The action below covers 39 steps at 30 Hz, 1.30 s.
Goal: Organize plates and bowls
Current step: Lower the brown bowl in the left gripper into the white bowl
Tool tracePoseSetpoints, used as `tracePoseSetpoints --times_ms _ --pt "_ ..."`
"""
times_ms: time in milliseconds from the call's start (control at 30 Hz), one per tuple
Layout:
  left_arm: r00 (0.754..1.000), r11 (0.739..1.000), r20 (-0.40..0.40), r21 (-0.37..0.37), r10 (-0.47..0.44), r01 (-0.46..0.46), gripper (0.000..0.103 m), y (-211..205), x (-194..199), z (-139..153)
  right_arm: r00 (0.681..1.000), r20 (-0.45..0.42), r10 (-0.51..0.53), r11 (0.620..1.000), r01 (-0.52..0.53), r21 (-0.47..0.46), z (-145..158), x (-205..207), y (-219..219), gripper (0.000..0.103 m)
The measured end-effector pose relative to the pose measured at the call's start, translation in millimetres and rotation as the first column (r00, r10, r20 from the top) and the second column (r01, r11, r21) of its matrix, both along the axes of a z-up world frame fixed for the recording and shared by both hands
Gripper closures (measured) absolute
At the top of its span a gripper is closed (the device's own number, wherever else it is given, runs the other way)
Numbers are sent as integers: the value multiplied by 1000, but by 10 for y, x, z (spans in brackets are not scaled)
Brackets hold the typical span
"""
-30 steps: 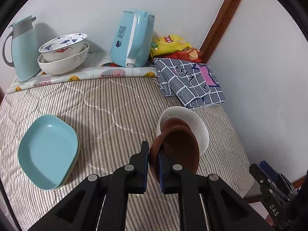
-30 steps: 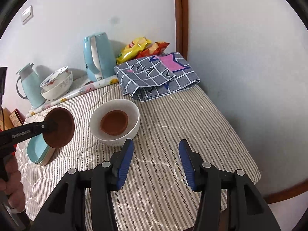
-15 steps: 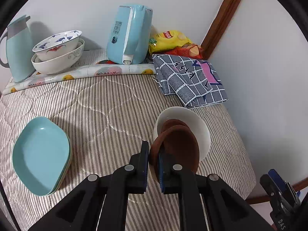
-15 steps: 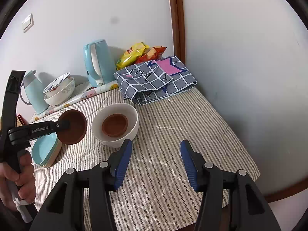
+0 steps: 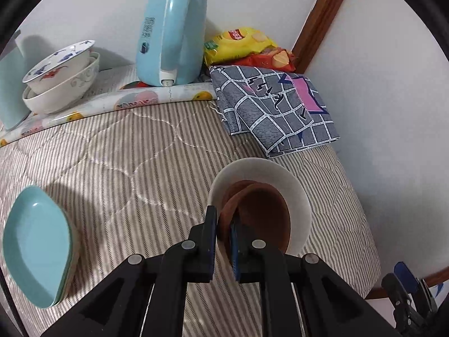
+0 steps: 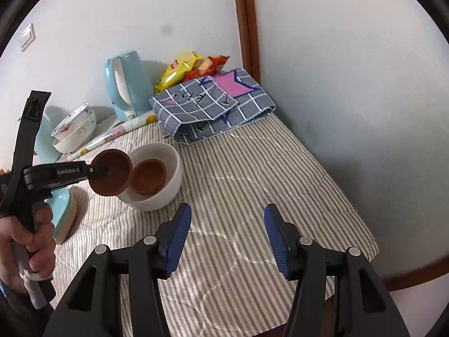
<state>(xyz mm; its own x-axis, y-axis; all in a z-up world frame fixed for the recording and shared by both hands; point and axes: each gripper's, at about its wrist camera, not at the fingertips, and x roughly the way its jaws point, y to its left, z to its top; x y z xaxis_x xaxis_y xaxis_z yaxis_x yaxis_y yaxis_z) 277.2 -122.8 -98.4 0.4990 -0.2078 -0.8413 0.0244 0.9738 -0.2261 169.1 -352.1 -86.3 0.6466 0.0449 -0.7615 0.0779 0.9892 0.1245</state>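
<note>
So my left gripper (image 5: 223, 226) pinches a brown dish (image 5: 261, 213) over the white bowl (image 5: 297, 193); only the right view shows a second dish (image 6: 148, 176) inside, right gripper (image 6: 228, 234) spread, empty.

Thermos jug (image 5: 9, 84) cut off by left edge.

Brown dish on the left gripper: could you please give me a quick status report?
Left gripper shut on brown dish, held at white bowl rim. Second brown dish already inside. Right gripper open, empty. Nothing in the way.
</note>
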Motion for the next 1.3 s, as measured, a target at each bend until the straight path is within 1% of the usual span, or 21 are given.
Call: tracePoseSetpoints --times_ms 133,300,433,567,833,1300 --pt "1000 1000 -14 11 9 -9 94 -86 128 -76 1000 -5 -5 1000 5 8 -55 42 -74 49" --pt "999 1000 -36 18 -7 7 94 -191 261 -186 1000 -7 -11 1000 12 13 -109 90 -112 49" --pt "999 1000 -51 14 -11 12 94 -230 329 -262 1000 -24 -10 1000 10 13 -167 147 -109 49" --pt "998 1000 -61 6 -6 6 94 -219 373 -322 1000 -23 1 1000 0 15 -171 188 -86 49" --pt "997 999 -71 -31 -12 10 93 -205 393 -386 999 -28 29 1000 -29 4 -195 219 -1 49" --pt "997 998 -73 -53 -23 20 91 -201 358 -387 998 -45 45 999 -46 -10 -220 260 101 49"
